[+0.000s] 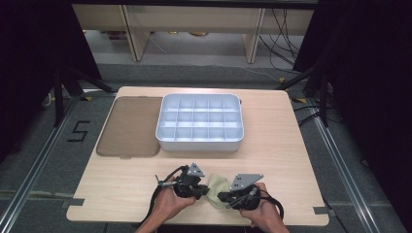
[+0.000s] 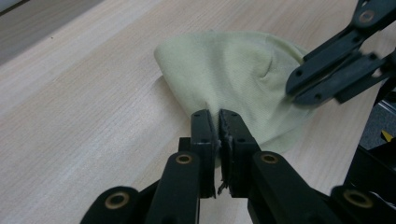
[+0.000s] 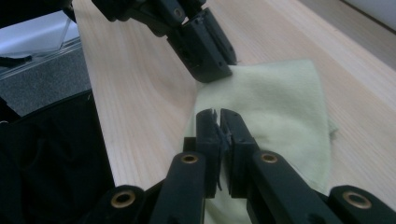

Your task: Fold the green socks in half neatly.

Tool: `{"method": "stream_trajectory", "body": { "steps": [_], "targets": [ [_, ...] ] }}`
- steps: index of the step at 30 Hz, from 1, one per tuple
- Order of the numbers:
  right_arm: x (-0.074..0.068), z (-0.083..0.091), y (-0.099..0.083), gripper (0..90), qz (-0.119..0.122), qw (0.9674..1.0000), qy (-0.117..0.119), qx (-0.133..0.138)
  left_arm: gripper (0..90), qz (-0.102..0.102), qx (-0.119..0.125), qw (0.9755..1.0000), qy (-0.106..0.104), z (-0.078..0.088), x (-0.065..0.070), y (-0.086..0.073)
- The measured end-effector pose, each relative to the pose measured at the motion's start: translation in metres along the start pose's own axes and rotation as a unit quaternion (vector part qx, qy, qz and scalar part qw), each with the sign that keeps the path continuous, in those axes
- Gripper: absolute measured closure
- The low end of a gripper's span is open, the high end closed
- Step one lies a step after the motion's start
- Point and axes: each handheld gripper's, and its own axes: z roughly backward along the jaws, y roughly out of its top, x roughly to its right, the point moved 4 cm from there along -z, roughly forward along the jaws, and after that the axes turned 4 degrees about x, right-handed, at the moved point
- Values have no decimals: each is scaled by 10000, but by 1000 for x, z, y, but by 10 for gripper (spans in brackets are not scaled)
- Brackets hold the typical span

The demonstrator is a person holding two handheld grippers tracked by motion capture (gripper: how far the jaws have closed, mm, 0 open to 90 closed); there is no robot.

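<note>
A pale yellow-green cloth [image 1: 218, 183] lies crumpled on the wooden table [image 1: 282, 145] near its front edge, between my two grippers. In the left gripper view, my left gripper [image 2: 218, 114] is shut on the cloth [image 2: 233, 70], which puckers at the jaw tips. My right gripper [image 2: 299, 88] holds the cloth's far side there. In the right gripper view, my right gripper [image 3: 219, 113] is shut over the near edge of the cloth [image 3: 280, 98], and the left gripper [image 3: 215, 70] pinches its far corner. From the high view, the left gripper [image 1: 205, 191] and right gripper [image 1: 219, 196] face each other closely.
A white tray [image 1: 199, 145] divided into several compartments stands at the middle of the table. A flat brown lid [image 1: 128, 126] lies to its left. Both hands sit right at the table's front edge [image 1: 194, 221].
</note>
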Motion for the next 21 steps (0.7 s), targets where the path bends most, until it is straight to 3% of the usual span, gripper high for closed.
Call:
{"method": "stream_trajectory", "body": {
  "steps": [3,6,10,12,13,17,21],
  "targets": [
    [-3,-7,1,868,-51,10000,34,-36,845,-61,-61,10000,4,2,-3,0],
    [-5,-13,3,868,-56,10000,70,-32,845,99,42,9999,0,1,-3,0],
    [-5,-21,3,868,2,9999,85,-73,845,142,56,9999,-2,2,-2,0],
    [-5,-26,2,870,20,9999,79,-121,845,63,30,10000,-28,3,-2,0],
    [-5,-26,2,872,-12,9999,91,-141,845,113,17,9999,-23,3,-1,0],
    [-5,-26,2,872,6,9999,108,-113,845,-14,-12,10000,-1,5,0,1],
    [4,-17,7,870,-88,9999,-53,45,844,-50,8,10000,37,7,1,1]
  ]
}}
